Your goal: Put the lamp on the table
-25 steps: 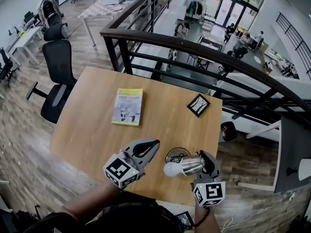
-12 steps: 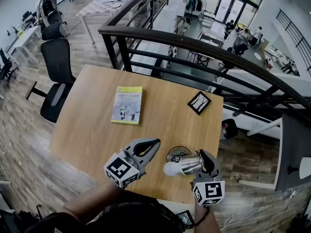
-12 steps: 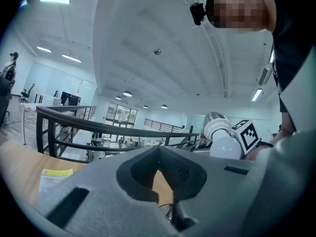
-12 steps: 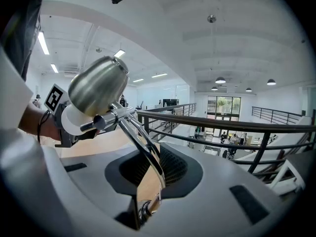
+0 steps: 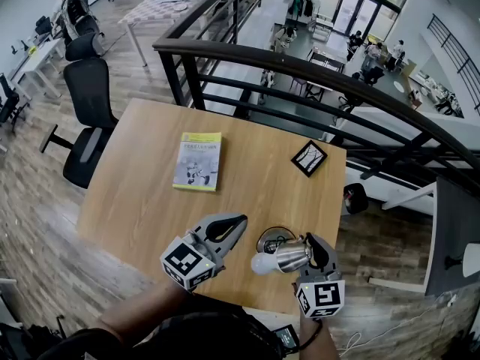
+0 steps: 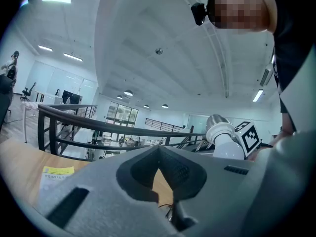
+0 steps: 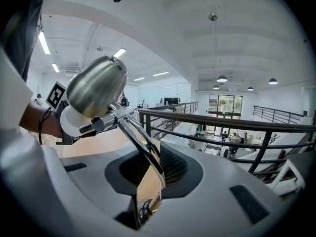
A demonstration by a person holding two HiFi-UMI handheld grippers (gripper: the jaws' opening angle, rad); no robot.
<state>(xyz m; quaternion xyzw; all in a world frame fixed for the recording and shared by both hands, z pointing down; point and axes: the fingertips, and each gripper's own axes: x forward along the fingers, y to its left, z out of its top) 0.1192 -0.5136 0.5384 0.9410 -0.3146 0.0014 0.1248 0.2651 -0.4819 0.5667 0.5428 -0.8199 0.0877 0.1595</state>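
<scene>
Lamp (image 5: pixel 279 257): held just above the table (image 5: pixel 150 193), close to its near edge and toward the near right corner. Small desk lamp with a brushed-metal shade, a white bulb end, a chrome stem and a round base.

Orientation: the shade's long axis lies roughly level and runs along the table's near edge. The bulb end points left, toward the left gripper (image 5: pixel 234 225). The round base (image 5: pixel 274 238) sits on the far side of the shade. Cannot tell from the head view whether the base touches the tabletop.

Right gripper (image 5: pixel 309 247): jaws clamped on the chrome stem (image 7: pixel 143 142). In the right gripper view the stem rises out of the jaw gap and slants up and left to the shade, which sits at upper left. A dark cable loop shows low in the gap.

Left gripper: jaws closed tip to tip, nothing between them. It is above the near edge, just left of the lamp's bulb end and not in contact with it.

Elsewhere on the table:
- A yellow-and-grey book (image 5: pixel 197 162) lies flat near the middle, toward the far edge.
- A black square tile (image 5: pixel 309 159) lies near the far right corner, turned diamond-wise.

A dark railing (image 5: pixel 300 70) runs behind the table's far edge. A black office chair (image 5: pixel 88 118) stands off the left edge.
</scene>
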